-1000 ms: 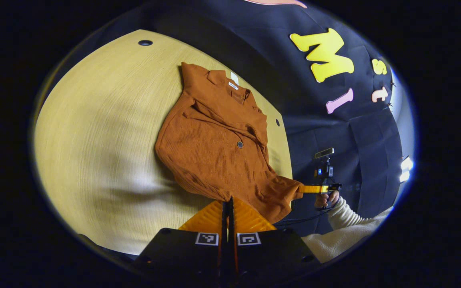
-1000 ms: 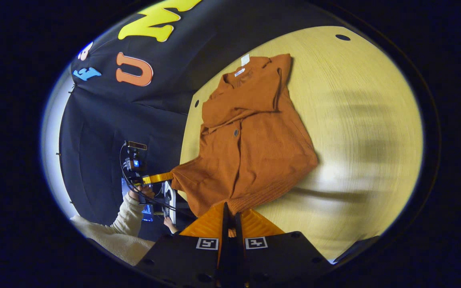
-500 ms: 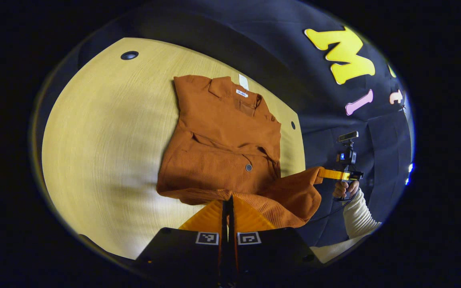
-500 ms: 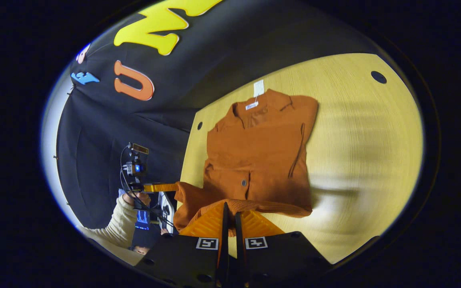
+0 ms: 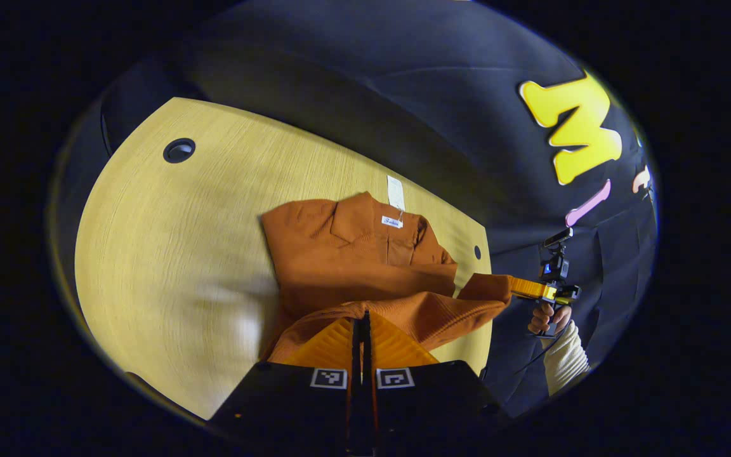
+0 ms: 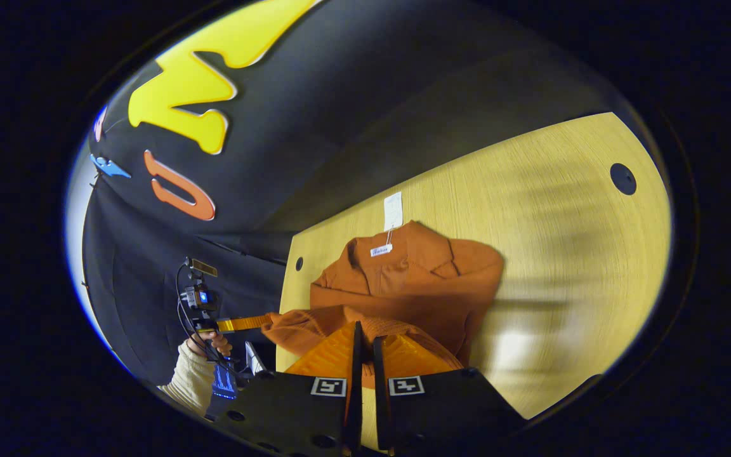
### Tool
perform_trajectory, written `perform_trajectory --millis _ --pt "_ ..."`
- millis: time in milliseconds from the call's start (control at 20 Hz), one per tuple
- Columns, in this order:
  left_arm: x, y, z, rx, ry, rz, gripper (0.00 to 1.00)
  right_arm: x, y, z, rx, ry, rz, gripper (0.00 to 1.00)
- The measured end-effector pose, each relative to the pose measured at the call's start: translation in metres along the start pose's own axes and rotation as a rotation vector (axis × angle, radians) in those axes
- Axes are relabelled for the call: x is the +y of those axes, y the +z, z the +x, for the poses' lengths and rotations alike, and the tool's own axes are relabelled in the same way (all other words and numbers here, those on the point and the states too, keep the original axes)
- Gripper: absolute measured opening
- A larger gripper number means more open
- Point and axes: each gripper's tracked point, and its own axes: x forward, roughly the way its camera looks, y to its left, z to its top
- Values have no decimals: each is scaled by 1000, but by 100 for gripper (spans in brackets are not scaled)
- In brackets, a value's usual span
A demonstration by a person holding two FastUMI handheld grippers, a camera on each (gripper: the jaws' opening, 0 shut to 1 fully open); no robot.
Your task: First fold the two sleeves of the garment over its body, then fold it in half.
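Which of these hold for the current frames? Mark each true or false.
1. Both grippers, left and right, are shut on the rust-orange knit garment's hem. True.
2. The hem is held above the pale wooden table. True.
3. The garment's collar hangs off the table's edge. False: it lies on the table.
4. A white paper tag lies past the collar. True.
5. The garment is blue denim. False: rust-orange knit.

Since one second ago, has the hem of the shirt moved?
Yes. The hem has been carried up over the shirt toward its collar, which stays on the table.
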Motion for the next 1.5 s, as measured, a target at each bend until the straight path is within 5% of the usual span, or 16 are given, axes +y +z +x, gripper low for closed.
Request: perform_trajectory --millis 250,550,700,800,900,950,1000,1050,1150,1200,1300,1500 --pt "2 75 46 -96 -50 -90 3 -25 54 39 -121 0 115 10" --pt "46 86 83 -60 18 -115 3 -68 66 65 -151 -20 297 10" --pt "51 89 95 -63 -15 -177 3 -90 65 73 -159 -53 397 10" --pt "50 94 99 -86 -45 -223 4 -82 71 69 -189 6 473 6" --pt "41 97 97 -94 -110 -269 6 -85 71 72 -209 8 522 14" --pt "38 98 99 -103 -123 -279 6 -86 69 75 -203 3 531 6" --pt "39 97 98 -111 -122 -286 8 -84 69 73 -204 5 542 15" --pt "38 98 99 -109 -121 -296 21 -81 70 74 -210 18 554 15" --pt "39 98 102 -107 -108 -306 32 -78 74 74 -225 39 566 14" --pt "36 99 102 -115 -117 -305 34 -77 75 74 -231 43 566 6" --pt "15 108 98 -155 -217 -327 38 -69 79 75 -233 70 585 6" --pt "-2 129 91 -238 -323 -411 39 -56 92 69 -268 142 670 19"
